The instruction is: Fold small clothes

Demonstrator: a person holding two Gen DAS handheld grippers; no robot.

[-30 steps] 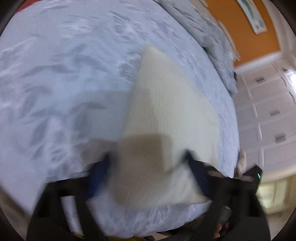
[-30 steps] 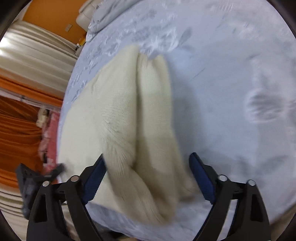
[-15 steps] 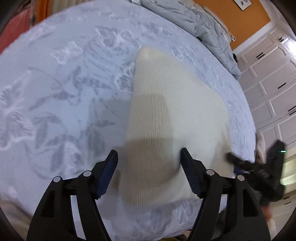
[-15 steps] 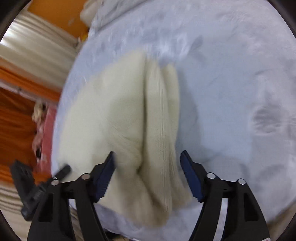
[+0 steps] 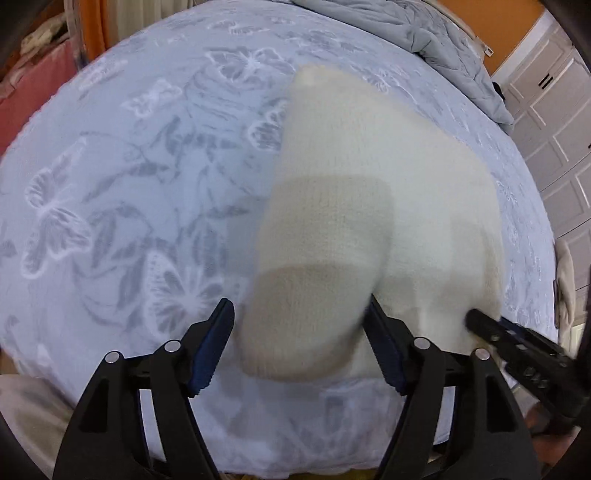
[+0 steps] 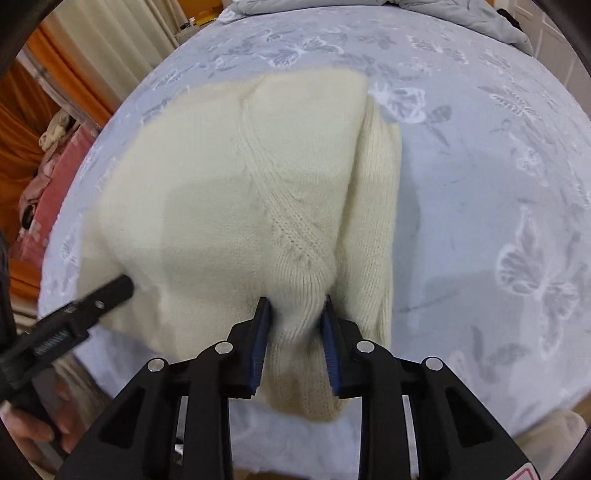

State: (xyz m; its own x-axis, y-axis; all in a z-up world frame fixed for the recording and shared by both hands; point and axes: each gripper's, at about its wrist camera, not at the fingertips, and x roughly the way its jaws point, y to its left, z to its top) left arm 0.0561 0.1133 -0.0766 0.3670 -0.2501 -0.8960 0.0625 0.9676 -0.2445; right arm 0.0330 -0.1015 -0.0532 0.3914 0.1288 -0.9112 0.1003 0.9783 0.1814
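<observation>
A cream knit sweater (image 5: 362, 206) lies partly folded on a pale blue bedspread (image 5: 129, 177) with butterfly patterns. In the left wrist view, my left gripper (image 5: 299, 347) is open, its blue-padded fingers either side of a folded flap at the sweater's near left edge. In the right wrist view, my right gripper (image 6: 295, 343) is shut on a bunched ridge of the sweater (image 6: 258, 177) near its front edge. The right gripper also shows at the lower right of the left wrist view (image 5: 517, 347). The left gripper shows at the left of the right wrist view (image 6: 74, 314).
A grey duvet (image 5: 436, 33) is bunched at the far end of the bed. White cabinet doors (image 5: 554, 110) stand to the right. Orange curtains (image 6: 22, 129) and a pink cloth (image 6: 44, 192) lie beyond the bed's left side. The bed's near edge is just below the grippers.
My right gripper has closed from wide open onto a bunched ridge of the sweater. My left gripper stays open and has moved nearer the sweater's left flap.
</observation>
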